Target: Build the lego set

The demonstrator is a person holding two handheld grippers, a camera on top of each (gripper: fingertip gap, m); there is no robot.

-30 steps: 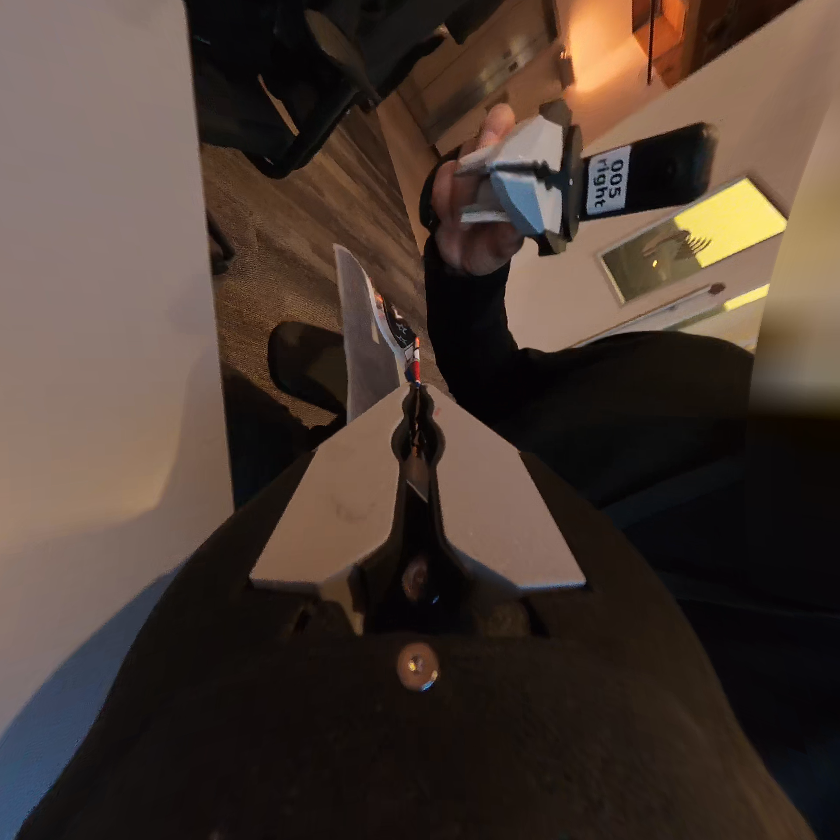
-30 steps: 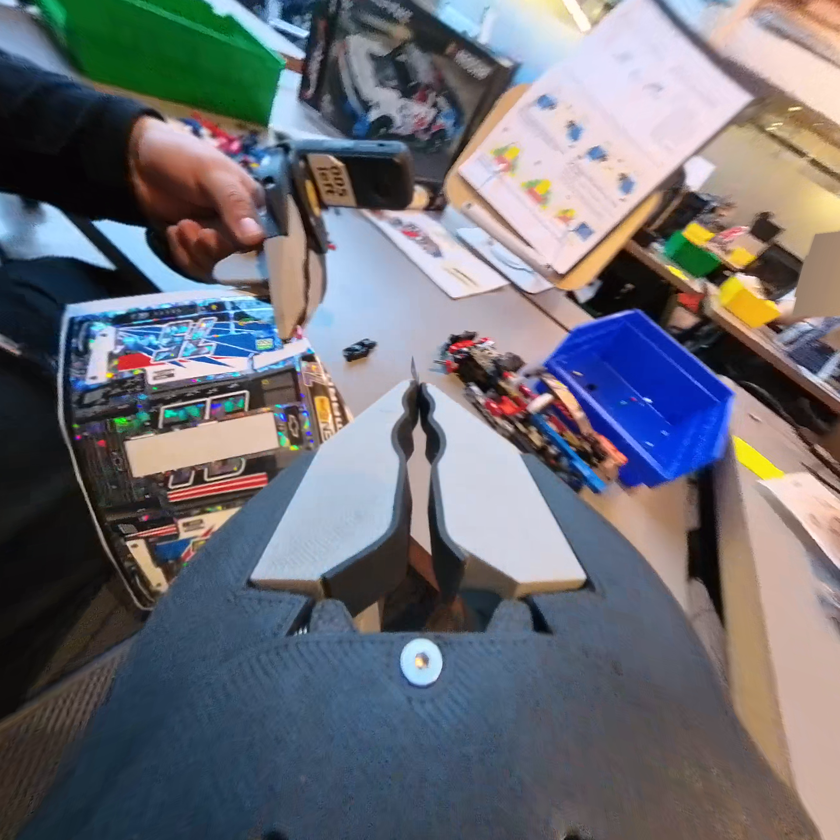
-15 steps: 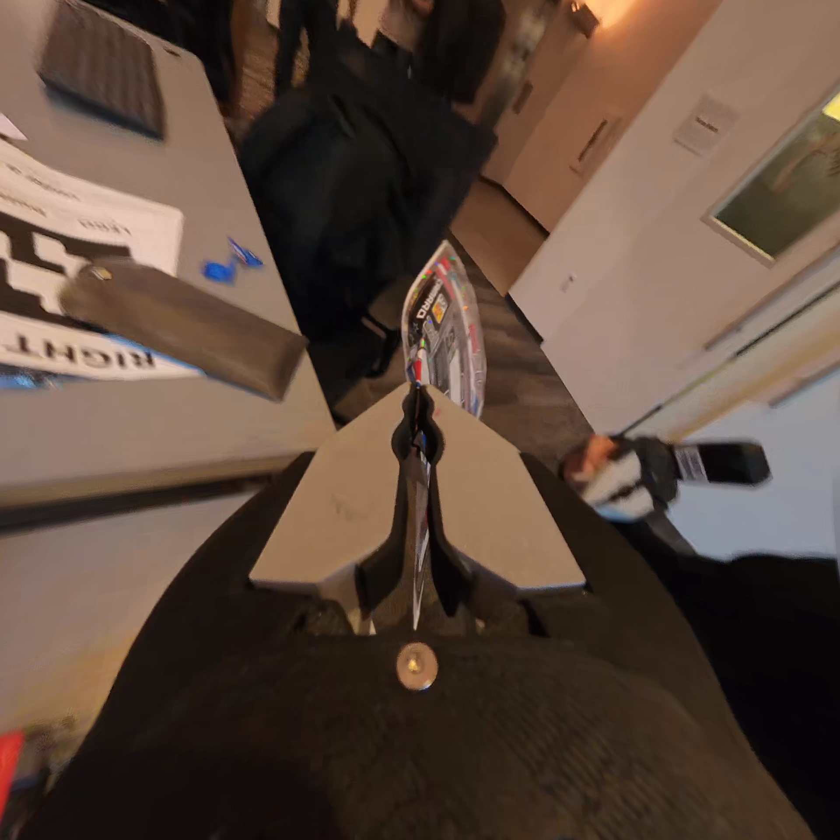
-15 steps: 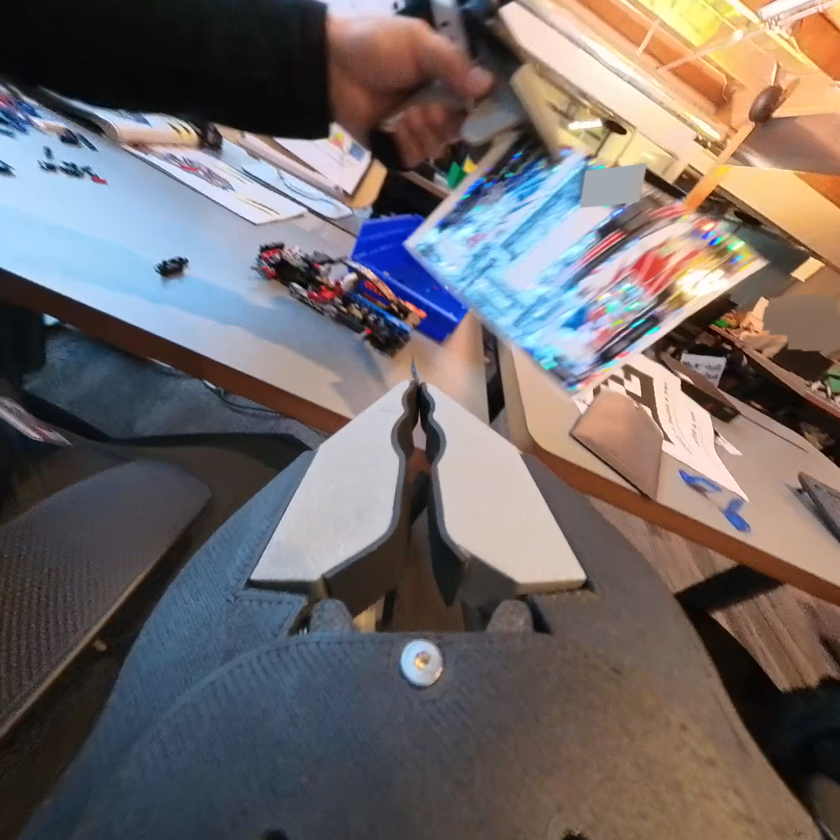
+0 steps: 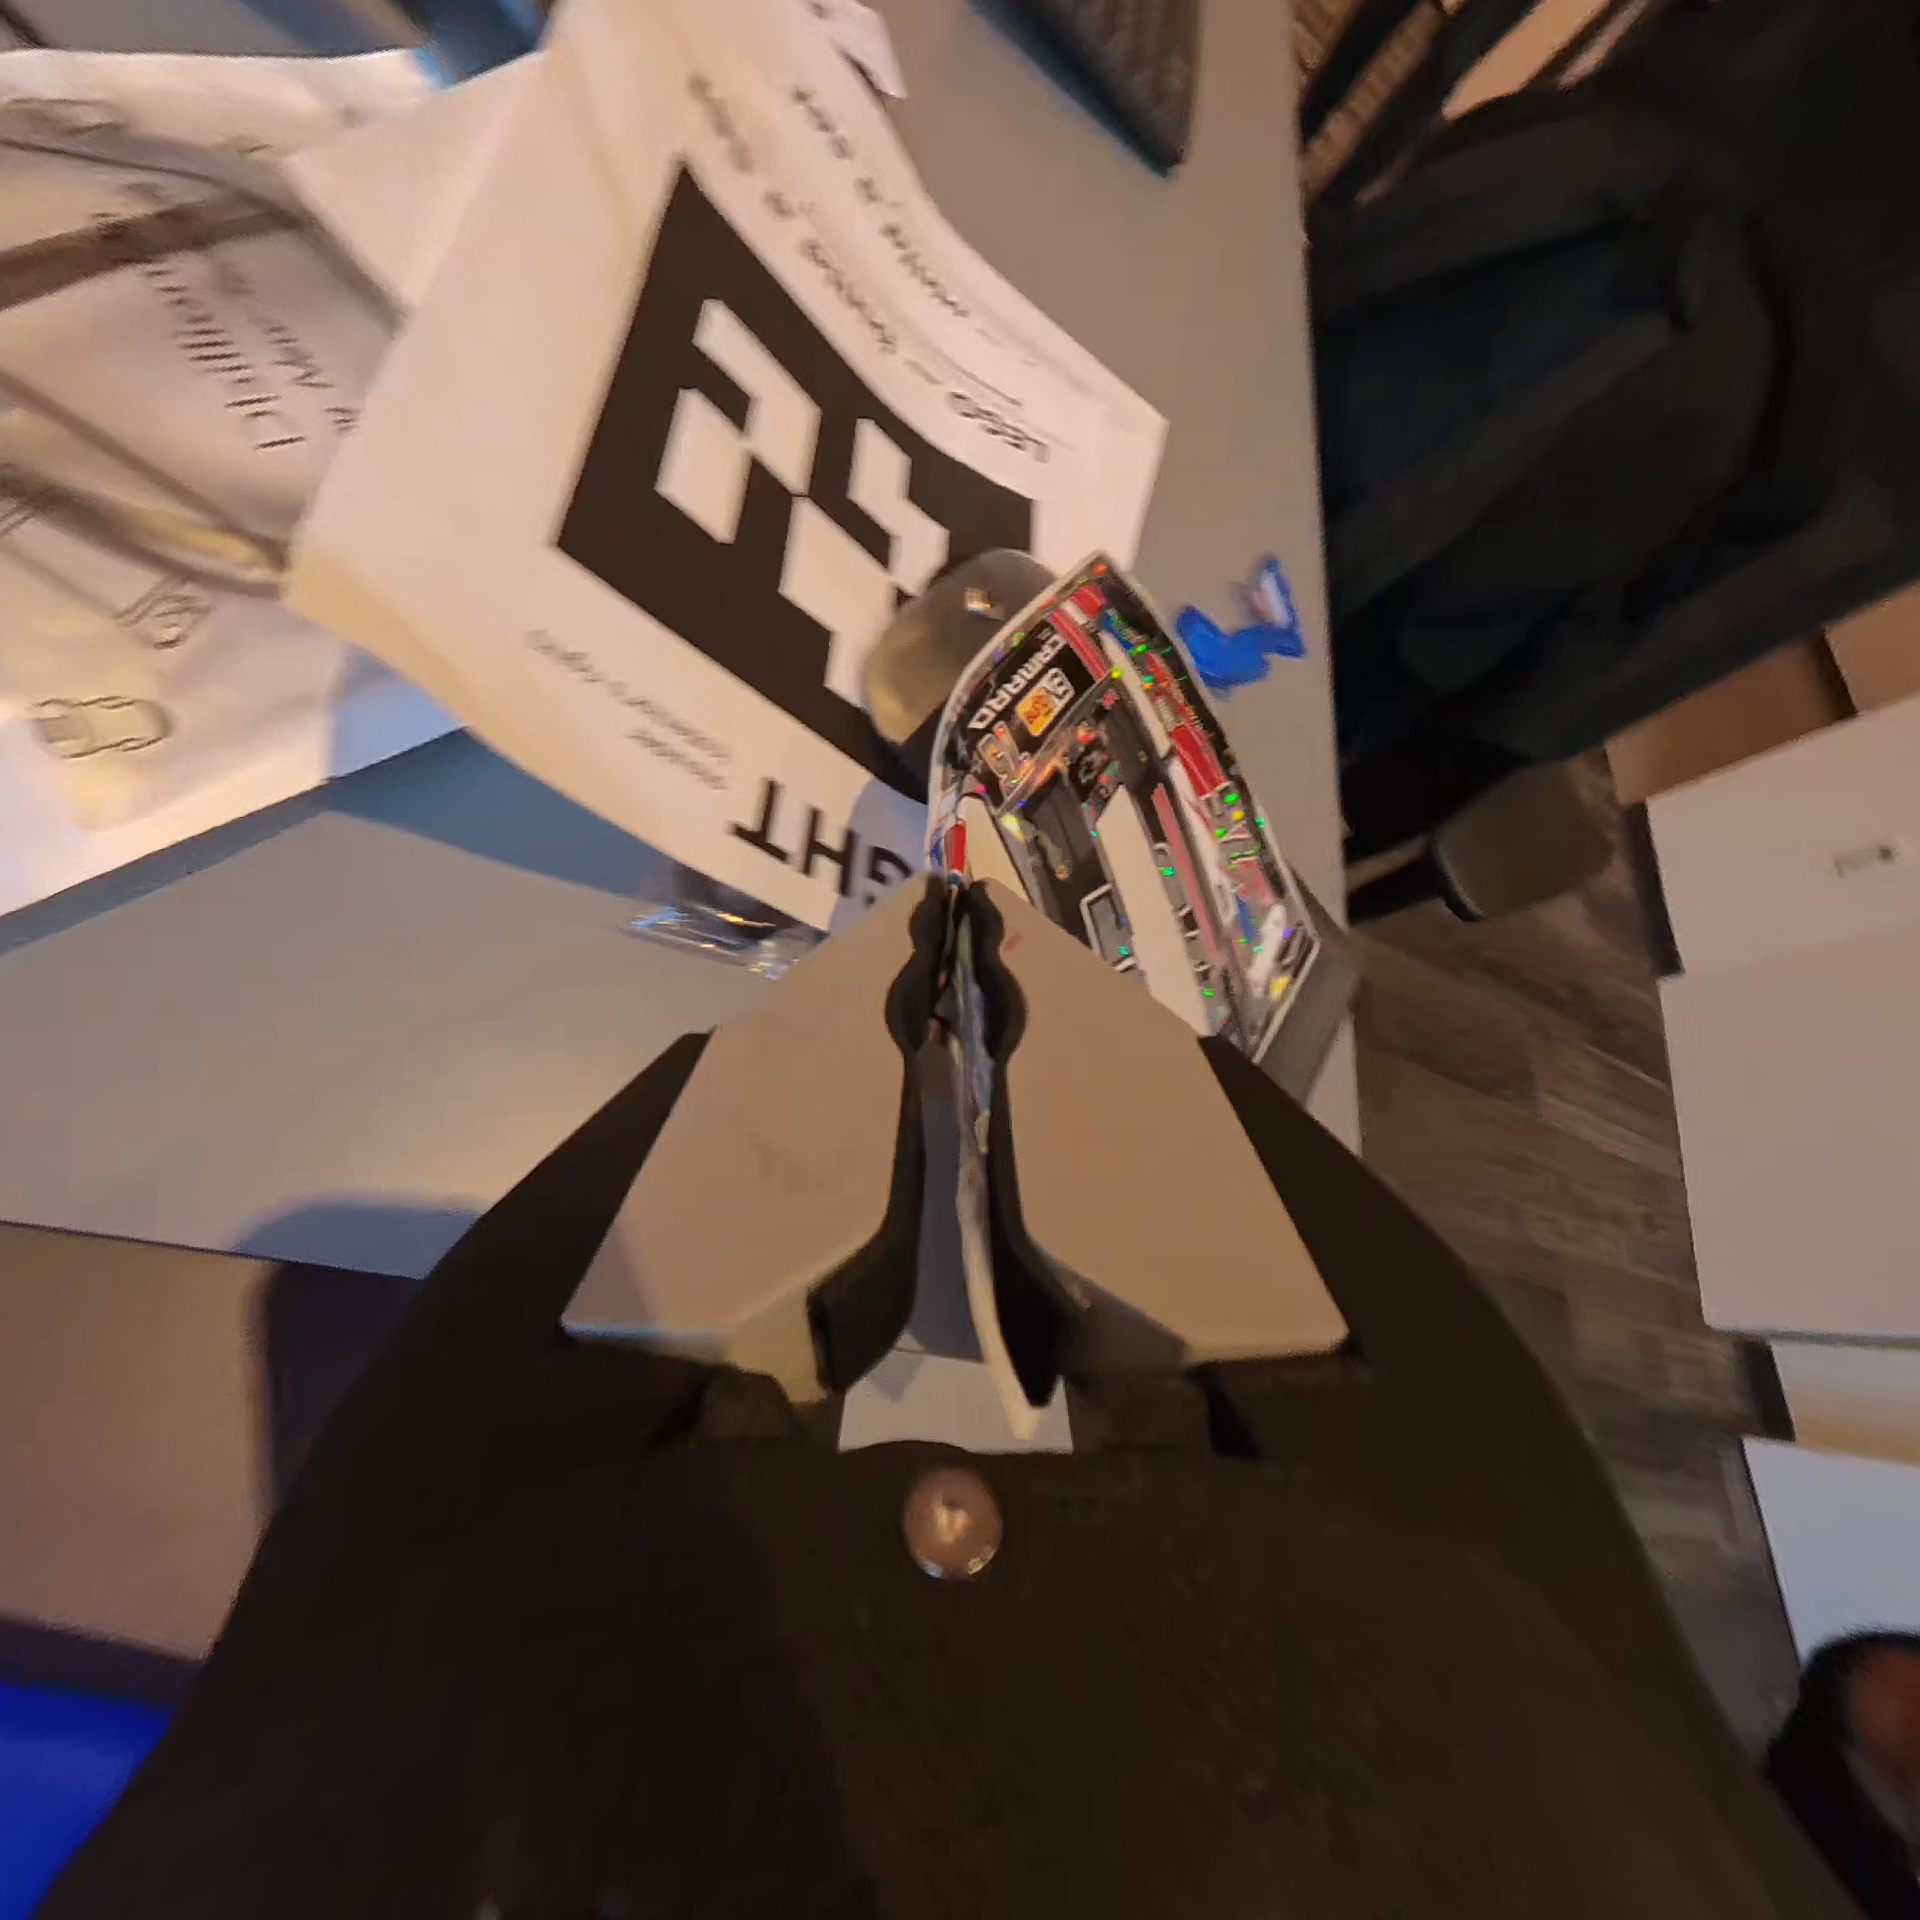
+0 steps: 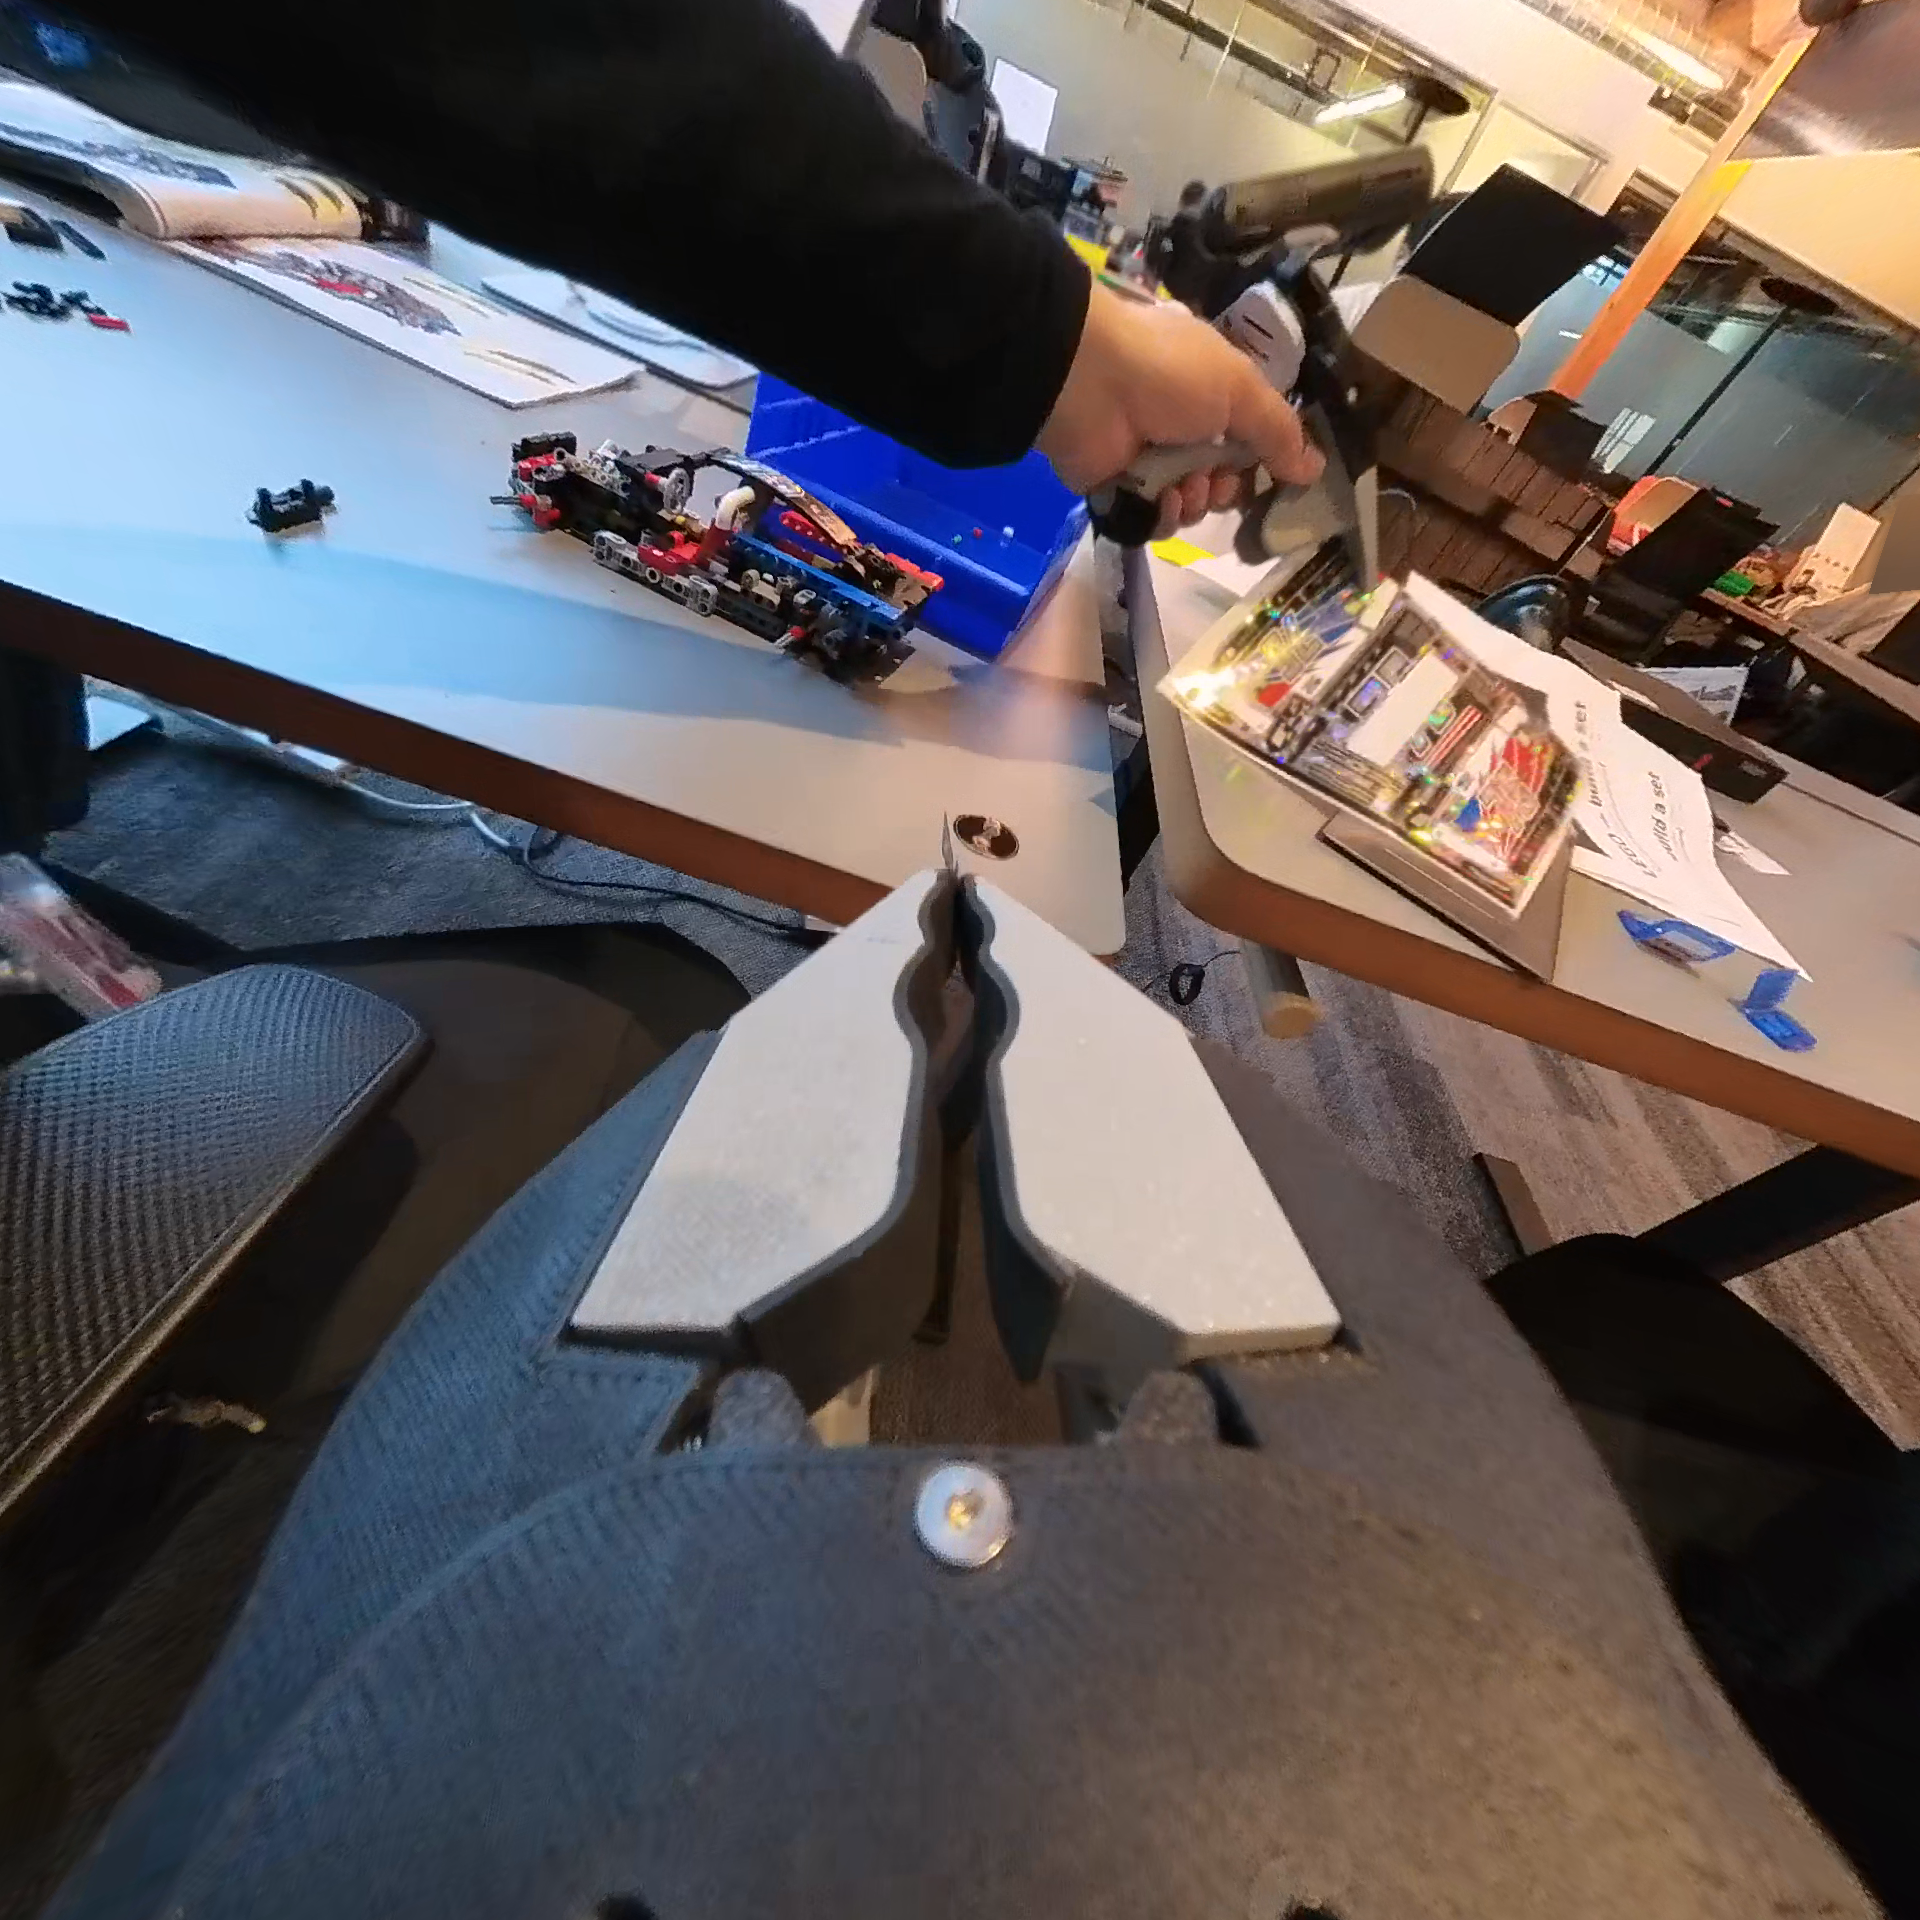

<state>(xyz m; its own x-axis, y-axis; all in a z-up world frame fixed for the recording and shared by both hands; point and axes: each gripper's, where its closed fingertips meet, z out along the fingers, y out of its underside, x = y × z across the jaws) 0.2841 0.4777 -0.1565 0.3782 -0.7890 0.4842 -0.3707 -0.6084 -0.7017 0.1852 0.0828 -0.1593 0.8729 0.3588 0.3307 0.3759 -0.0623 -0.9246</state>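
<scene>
Model [image 6: 717,556]: part-built, black, red and blue; lies flat on grey desk [image 6: 312,582], just in front of blue bin [image 6: 914,530].
Loose piece [image 6: 291,506]: small, black; on same desk, left of model, apart from it.
Sticker sheet [image 6: 1382,748]: glossy, holographic, colourful; held over corner of second desk [image 6: 1662,1029], above white paper [image 6: 1652,821] and dark flat board [image 6: 1455,883]; whether resting on them or just above cannot be told. In left wrist view, sheet [image 5: 1132,790] seen edge-on, curving up and right from fingertips.
Left claw [image 5: 958,894]: closed tight on edge of sheet, pinched at tips; in right wrist view seen farther off [image 6: 1351,520], gripped by hand [image 6: 1174,416] in black sleeve [image 6: 623,177], pointing down at sheet.
Right claw [image 6: 956,888]: fingers pressed together, with a thin pale sliver sticking out at tips; too small to identify; held off desks, above carpet, below edge of first desk.
Marker sheet [image 5: 727,436]: white paper with large black square pattern; on second desk, behind sticker sheet.
Blue bits [image 6: 1714,971]: small, on second desk, right of board.
Booklets [image 6: 416,312]: flat on first desk, far side.
Chair [image 6: 156,1112]: mesh seat, lower left, under first desk.
</scene>
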